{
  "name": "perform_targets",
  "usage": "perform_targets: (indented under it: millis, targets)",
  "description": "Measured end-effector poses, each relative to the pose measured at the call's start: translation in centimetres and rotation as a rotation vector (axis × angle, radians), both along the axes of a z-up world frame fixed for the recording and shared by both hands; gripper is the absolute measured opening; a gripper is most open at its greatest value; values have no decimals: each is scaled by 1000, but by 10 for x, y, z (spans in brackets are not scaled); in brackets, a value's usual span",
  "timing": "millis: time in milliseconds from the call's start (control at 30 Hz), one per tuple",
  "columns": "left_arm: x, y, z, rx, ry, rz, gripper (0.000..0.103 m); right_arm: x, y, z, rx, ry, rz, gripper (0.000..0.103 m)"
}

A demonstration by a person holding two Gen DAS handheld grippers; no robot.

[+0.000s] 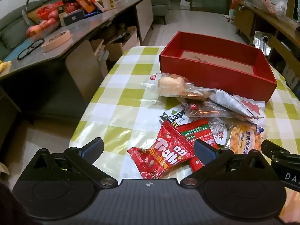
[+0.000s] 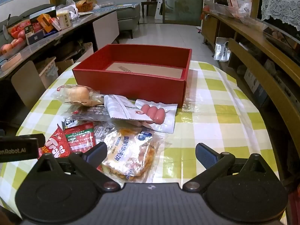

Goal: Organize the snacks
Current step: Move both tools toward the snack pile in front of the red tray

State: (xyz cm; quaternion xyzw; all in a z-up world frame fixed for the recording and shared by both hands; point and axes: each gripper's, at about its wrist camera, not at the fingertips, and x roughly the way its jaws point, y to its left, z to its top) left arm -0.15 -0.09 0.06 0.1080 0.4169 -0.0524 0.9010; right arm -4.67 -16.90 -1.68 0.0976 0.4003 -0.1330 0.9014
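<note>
The left tool (image 1: 148,151) sits at the bottom of the left wrist view with its 2 fingers spread wide, holding nothing. Between them lies a red candy bag (image 1: 163,154) on the checkered counter (image 1: 116,101). The right tool (image 2: 151,154) is likewise spread apart and holds nothing; a clear cracker pack (image 2: 129,155) lies in the lower middle of its view, partly between the fingers.

The snacks form a loose pile in the middle of both views, just in front of a red box (image 2: 131,86). A wrapped bun (image 2: 78,94) lies at the left edge of the pile, near the box's front wall. A white sausage pack (image 2: 157,115) with 3 pink sausages rests at the right of the pile, touching or almost touching the box; the angle makes that hard to judge. A red-and-green packet (image 2: 80,137) lies beside the candy bag, overlapping other wrappers. The box stands open in the upper middle of each view, showing a brown cardboard floor.

At the upper left of the left wrist view, a long side table (image 1: 97,24) carries apples (image 1: 41,27), boxes and a pair of glasses (image 1: 31,48).
</note>
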Motion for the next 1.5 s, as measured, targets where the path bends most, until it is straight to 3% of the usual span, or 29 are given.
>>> perform_targets:
  millis: [367, 700, 1167, 1500]
  targets:
    - [5, 8, -13, -6, 88, 24, 103, 1, 4, -1, -6, 12, 10, 103]
    - [2, 8, -14, 4, 103, 28, 103, 4, 11, 0, -40, 22, 19, 103]
    - [4, 8, -16, 5, 115, 25, 103, 11, 8, -5, -14, 75, 11, 103]
    - [11, 16, -20, -8, 146, 57, 103, 15, 8, -8, 13, 85, 20, 95]
